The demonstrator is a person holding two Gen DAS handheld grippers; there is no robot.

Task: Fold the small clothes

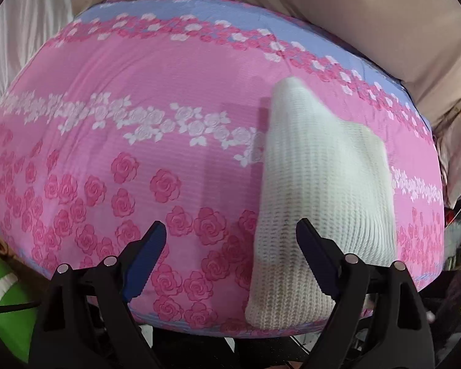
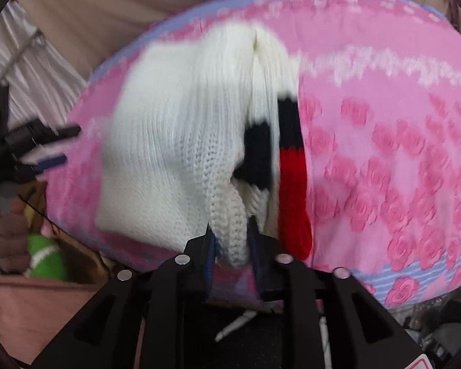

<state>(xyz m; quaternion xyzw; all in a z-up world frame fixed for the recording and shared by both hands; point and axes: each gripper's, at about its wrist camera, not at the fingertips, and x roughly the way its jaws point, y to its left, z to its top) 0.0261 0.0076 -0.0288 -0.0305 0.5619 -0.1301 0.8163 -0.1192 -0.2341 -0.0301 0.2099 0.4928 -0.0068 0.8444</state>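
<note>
A white knitted sweater [image 2: 169,141] with black and red stripes lies on the bed, partly folded over itself. One thick white knit edge is lifted and bunched at the near side, while the striped part runs along its right edge. In the left wrist view, only its plain white waffle-like knit [image 1: 319,190] shows.

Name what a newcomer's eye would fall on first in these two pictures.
First, the white knitted garment with black and red stripes, lying on the pink rose-patterned sheet. Next, the right tongs pinching its thick near edge, while the left tongs hang open beside the garment's left edge.
</note>
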